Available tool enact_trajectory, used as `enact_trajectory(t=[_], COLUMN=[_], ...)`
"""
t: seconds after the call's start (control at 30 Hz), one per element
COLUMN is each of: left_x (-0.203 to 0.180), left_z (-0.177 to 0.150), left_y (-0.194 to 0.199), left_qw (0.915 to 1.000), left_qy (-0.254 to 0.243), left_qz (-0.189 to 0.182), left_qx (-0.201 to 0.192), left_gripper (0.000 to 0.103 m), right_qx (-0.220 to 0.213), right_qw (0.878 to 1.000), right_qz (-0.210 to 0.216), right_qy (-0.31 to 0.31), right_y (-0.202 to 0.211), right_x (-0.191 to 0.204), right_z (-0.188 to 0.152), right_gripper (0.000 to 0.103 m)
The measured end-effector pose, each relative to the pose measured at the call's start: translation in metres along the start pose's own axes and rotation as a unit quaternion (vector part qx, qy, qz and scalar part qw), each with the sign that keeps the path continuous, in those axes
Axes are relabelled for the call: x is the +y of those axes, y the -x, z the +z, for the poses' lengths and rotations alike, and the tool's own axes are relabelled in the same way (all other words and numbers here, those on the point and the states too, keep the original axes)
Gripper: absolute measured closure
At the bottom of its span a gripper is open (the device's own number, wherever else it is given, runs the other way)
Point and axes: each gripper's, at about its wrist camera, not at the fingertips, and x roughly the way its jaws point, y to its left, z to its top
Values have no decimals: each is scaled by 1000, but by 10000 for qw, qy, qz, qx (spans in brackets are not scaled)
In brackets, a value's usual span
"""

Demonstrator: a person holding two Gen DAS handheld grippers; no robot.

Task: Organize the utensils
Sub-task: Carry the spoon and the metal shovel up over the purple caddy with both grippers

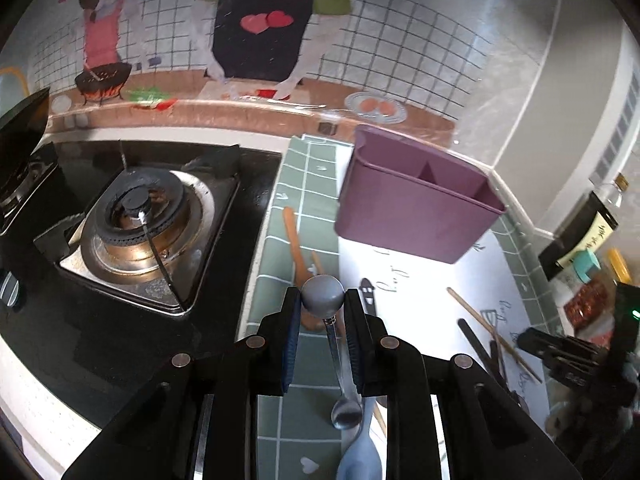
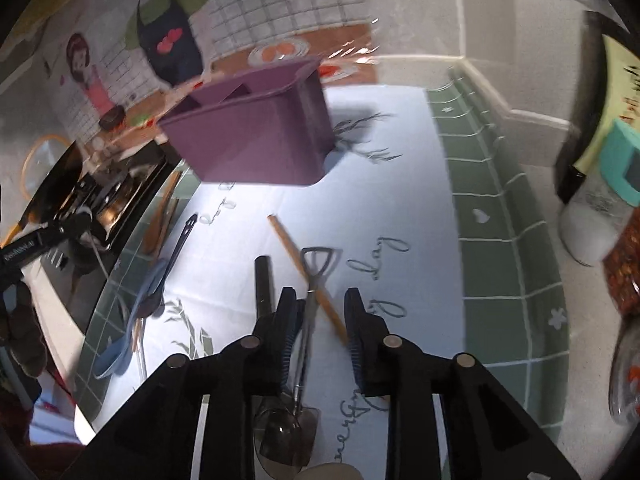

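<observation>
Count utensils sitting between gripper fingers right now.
2: a gray-knobbed metal spoon gripped by the left gripper; a loop-handled metal spoon lying loose inside the open right gripper. None look hidden.

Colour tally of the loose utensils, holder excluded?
Metal: 2, grey-knobbed spoon, flat-handled utensil
Black: 2, black stick, slotted-handle spoon
Blue: 1, blue spoon
Wood: 3, wooden spoon, chopstick, thin stick
Total: 8 clearly seen; overlaps may hide more.

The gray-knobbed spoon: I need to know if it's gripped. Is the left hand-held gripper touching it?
Touching. The left wrist view shows the gray-knobbed spoon wedged between the left hand-held gripper's fingertips, its bowl hanging clear above the mat.
</observation>
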Motion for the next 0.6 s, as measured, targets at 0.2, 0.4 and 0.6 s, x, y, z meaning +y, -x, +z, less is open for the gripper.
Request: enact_trajectory(t=[0.2, 0.4, 0.6], left_x=[-2, -3, -4], left_z=[-6, -10, -9], left_y=[11, 19, 28], left_qw=[9999, 9999, 9997], left_qy=[-106, -137, -159], left_qz=[-48, -93, -140], left_qx=[16, -1, -77], left_gripper=[81, 81, 81], right_qx=[302, 227, -72], right_qw=[9992, 9975, 9950], right_qz=[-187, -462, -702], right_qy=[185, 485, 714], right_y=[-34, -48, -32], right_x=[10, 20, 25], right_z=[9, 20, 15], right_gripper=[78, 74, 82])
